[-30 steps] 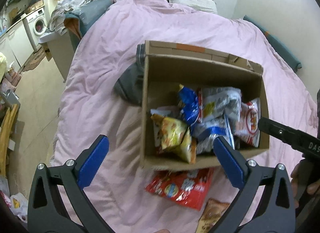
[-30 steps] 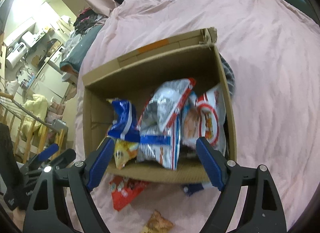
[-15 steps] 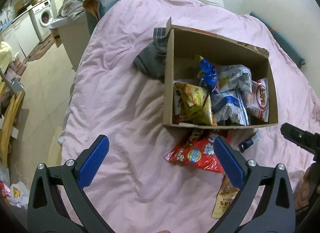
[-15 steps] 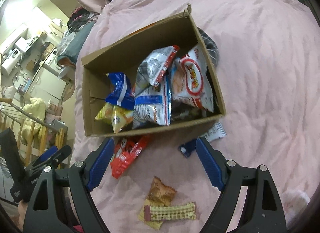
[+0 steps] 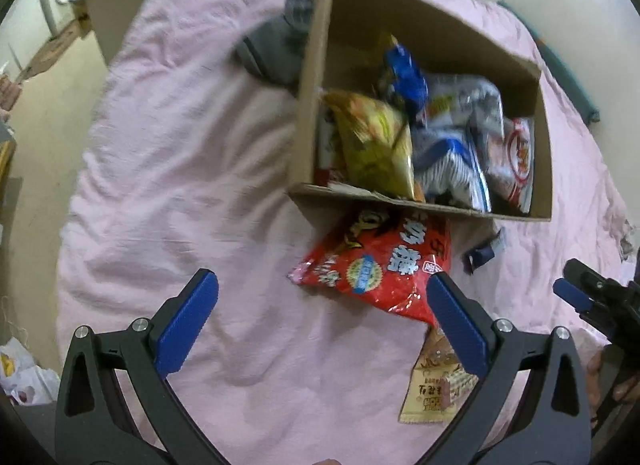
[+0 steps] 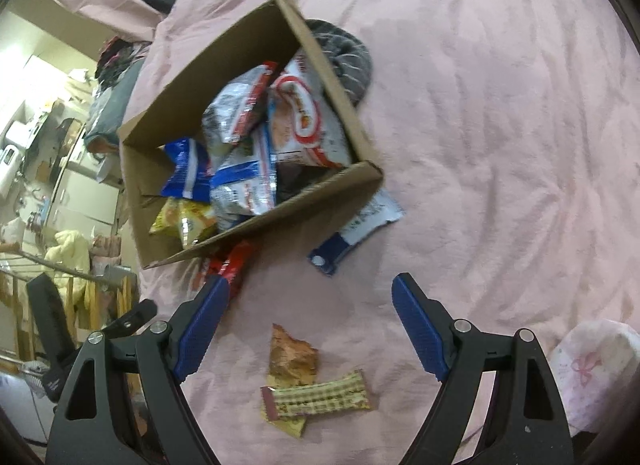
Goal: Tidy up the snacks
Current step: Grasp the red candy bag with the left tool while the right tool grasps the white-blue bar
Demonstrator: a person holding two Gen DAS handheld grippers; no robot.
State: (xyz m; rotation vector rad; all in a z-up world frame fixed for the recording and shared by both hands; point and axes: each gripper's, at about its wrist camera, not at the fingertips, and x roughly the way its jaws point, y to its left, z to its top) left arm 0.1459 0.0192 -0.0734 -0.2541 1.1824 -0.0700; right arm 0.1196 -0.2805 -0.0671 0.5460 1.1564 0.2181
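A pink bedspread (image 5: 168,169) fills nearly all of both views. On it, in the upper right of the left wrist frame and the upper left of the right wrist frame, sits an open cardboard box (image 5: 312,77) crammed with snack bags: a yellow bag (image 5: 376,145) at its near left corner, a blue bag (image 5: 406,77) behind it, and silver-white bags (image 6: 244,181) to the right. A grey garment (image 5: 272,49) lies against the box's far side. A red snack bag (image 5: 384,269) lies on the bedspread, tucked partly under the box's near wall, with a white-and-blue packet (image 6: 356,229) just beside it. Lower in the right wrist frame, a small brown packet (image 6: 292,355) touches a checked wafer bar (image 6: 320,393). The left gripper (image 5: 320,329) hangs wide open above the bedspread, holding nothing; the right gripper (image 6: 308,329) is likewise spread wide and empty.
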